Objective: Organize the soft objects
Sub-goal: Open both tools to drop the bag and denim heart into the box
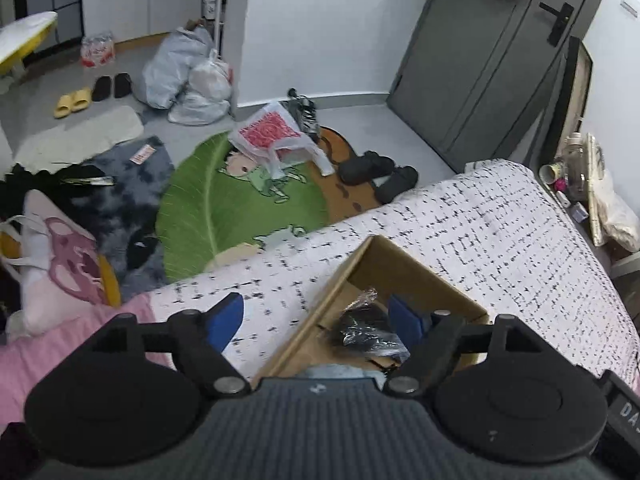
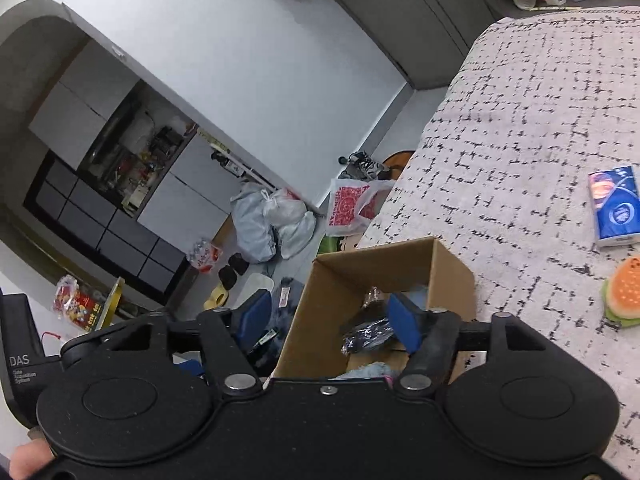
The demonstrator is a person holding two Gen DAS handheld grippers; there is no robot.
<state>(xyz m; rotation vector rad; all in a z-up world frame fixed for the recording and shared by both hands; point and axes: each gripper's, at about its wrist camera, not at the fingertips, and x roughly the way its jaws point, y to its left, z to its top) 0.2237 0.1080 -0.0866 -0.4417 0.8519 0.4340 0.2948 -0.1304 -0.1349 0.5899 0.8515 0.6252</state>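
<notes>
An open cardboard box (image 1: 416, 268) sits on the bed with the black-and-white patterned cover (image 1: 500, 224). Inside lies a black item in clear plastic wrap (image 1: 366, 330) and something light blue beneath it. My left gripper (image 1: 320, 316) is open above the box's near left wall, its right finger inside the box. In the right wrist view the same box (image 2: 448, 276) shows the wrapped black item (image 2: 368, 334). My right gripper (image 2: 330, 318) is open over the box's left wall. A burger-shaped soft toy (image 2: 626, 294) and a blue tissue pack (image 2: 616, 206) lie on the cover (image 2: 520, 140).
A pink pillow (image 1: 60, 264) and pink sheet lie at the bed's left. The floor holds a green leaf rug (image 1: 224, 208), black slippers (image 1: 378, 172), plastic bags (image 1: 192, 76) and a red-printed bag (image 1: 272, 132). A cluttered bedside shelf (image 1: 572, 176) stands right of the bed.
</notes>
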